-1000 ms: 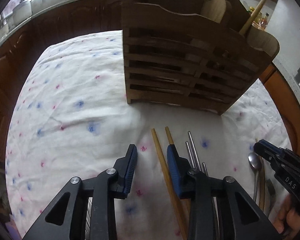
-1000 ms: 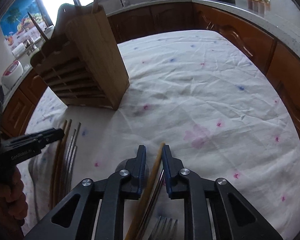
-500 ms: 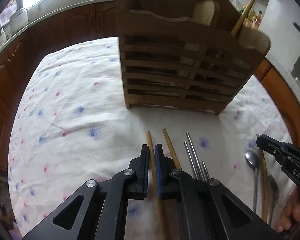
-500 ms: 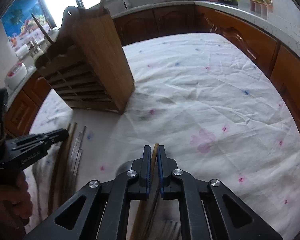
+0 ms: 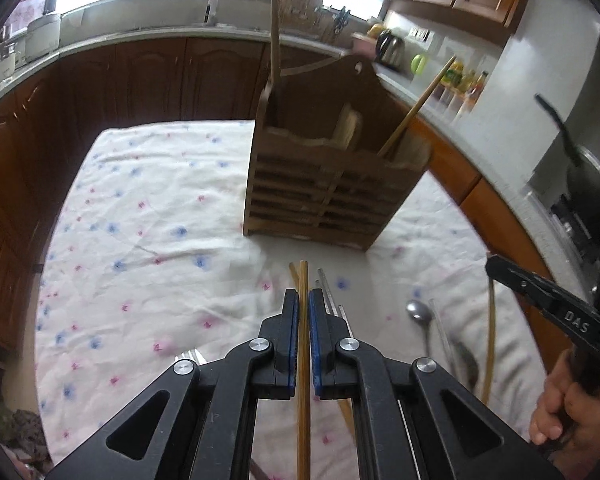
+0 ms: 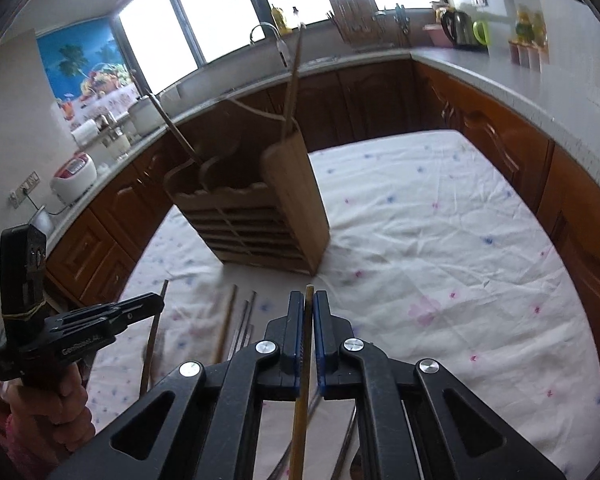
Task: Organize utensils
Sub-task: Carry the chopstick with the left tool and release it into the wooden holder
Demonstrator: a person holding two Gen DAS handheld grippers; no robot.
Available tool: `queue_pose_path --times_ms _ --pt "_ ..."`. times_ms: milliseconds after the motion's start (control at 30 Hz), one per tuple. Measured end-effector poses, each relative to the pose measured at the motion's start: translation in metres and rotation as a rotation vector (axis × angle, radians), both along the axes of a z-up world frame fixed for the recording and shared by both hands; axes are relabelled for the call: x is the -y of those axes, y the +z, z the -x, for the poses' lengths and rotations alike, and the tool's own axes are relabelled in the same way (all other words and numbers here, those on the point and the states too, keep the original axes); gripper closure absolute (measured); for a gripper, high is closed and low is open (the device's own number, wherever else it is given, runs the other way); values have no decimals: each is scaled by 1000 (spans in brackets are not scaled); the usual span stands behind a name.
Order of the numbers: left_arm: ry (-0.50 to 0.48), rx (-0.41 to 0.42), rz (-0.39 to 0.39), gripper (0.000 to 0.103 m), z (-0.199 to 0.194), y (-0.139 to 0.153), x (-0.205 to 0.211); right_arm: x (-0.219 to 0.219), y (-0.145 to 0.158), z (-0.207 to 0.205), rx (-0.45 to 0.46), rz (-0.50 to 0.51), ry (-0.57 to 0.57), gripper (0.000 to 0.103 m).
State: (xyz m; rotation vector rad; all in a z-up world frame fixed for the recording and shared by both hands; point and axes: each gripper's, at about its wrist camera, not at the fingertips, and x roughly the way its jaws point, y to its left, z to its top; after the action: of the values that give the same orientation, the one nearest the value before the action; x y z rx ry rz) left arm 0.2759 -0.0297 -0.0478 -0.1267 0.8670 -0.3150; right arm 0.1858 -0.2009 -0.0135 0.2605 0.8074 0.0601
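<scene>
We hold two grippers over the flowered tablecloth (image 5: 148, 216). Our left gripper (image 5: 303, 300) is clenched on one wooden chopstick (image 5: 302, 380), lifted clear of the cloth; our right gripper (image 6: 308, 304) is likewise clamped on one wooden chopstick (image 6: 300, 412). On the cloth near us lie another wooden chopstick (image 6: 225, 328), a few metal chopsticks (image 6: 244, 320), blurred so we cannot count them surely, and one metal spoon (image 5: 420, 316). Farther off stands one slatted wooden utensil holder (image 5: 324, 196), with two sticks rising from it, one at the left and one leaning right.
</scene>
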Motion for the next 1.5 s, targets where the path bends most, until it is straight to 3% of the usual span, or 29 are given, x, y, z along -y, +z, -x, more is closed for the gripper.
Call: queue_pose_path --times_ms 667,1100,1500 --pt "-20 201 81 100 93 82 -57 -16 79 43 218 34 9 99" --pt "14 328 127 100 114 96 -76 -17 99 48 301 43 2 99" --pt "30 406 148 100 104 99 -79 -10 115 35 369 23 -20 99"
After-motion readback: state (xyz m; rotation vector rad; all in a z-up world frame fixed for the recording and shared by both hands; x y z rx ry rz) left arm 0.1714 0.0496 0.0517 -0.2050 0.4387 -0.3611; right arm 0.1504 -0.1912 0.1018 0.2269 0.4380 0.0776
